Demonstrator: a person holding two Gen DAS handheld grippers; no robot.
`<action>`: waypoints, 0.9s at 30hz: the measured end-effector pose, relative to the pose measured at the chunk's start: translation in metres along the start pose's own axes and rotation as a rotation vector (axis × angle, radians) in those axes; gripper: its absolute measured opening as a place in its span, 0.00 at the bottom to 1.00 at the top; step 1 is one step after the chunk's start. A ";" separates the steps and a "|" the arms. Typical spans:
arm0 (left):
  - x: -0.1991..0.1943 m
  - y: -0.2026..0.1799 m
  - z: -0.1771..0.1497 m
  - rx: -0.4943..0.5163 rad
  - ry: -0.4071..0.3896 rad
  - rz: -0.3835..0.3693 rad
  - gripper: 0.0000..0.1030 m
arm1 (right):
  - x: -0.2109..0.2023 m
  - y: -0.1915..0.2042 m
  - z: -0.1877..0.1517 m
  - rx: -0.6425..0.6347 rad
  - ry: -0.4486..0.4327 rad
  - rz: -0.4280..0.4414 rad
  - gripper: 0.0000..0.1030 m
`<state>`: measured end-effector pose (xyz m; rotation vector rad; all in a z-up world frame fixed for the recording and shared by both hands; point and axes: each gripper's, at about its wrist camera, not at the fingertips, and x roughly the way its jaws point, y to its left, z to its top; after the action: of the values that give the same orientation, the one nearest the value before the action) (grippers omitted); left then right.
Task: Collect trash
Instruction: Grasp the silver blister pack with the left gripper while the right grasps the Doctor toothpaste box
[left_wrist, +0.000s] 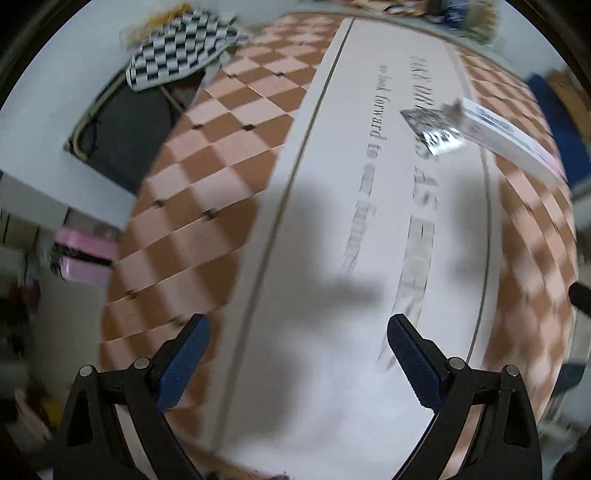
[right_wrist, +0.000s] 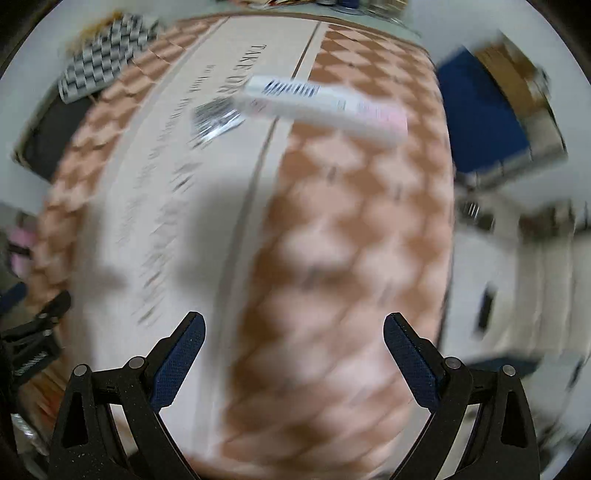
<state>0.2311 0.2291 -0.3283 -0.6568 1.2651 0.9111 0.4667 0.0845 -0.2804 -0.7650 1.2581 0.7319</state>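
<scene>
A crumpled silver foil wrapper (left_wrist: 434, 129) lies on the white printed stripe of the table cover, far ahead of my left gripper (left_wrist: 297, 328), which is open and holds nothing. Touching the wrapper's right side is a long white carton (left_wrist: 513, 142) with pink print. In the right wrist view the same wrapper (right_wrist: 214, 120) and carton (right_wrist: 325, 107) with a barcode sit at the far end, well ahead of my right gripper (right_wrist: 293, 328), open and empty. Both views are blurred by motion.
The table (left_wrist: 207, 177) has an orange checkered cover with a white lettered stripe. A black-and-white checkered cloth (left_wrist: 177, 48) hangs over a dark chair at the far left. A blue object (right_wrist: 476, 114) and boxes stand off the table's right edge. Pink items (left_wrist: 86, 254) sit left.
</scene>
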 end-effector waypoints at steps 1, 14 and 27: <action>0.009 -0.005 0.011 -0.018 0.017 0.001 0.95 | 0.012 -0.009 0.028 -0.048 0.014 -0.016 0.96; 0.065 -0.025 0.100 -0.167 0.134 -0.003 0.95 | 0.150 -0.013 0.219 -0.611 0.221 -0.043 0.87; 0.084 -0.041 0.150 -0.237 0.229 -0.206 0.95 | 0.156 -0.145 0.228 0.208 0.201 0.188 0.69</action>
<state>0.3466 0.3509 -0.3821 -1.0838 1.2719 0.8384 0.7341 0.2027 -0.3887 -0.5649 1.5777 0.6734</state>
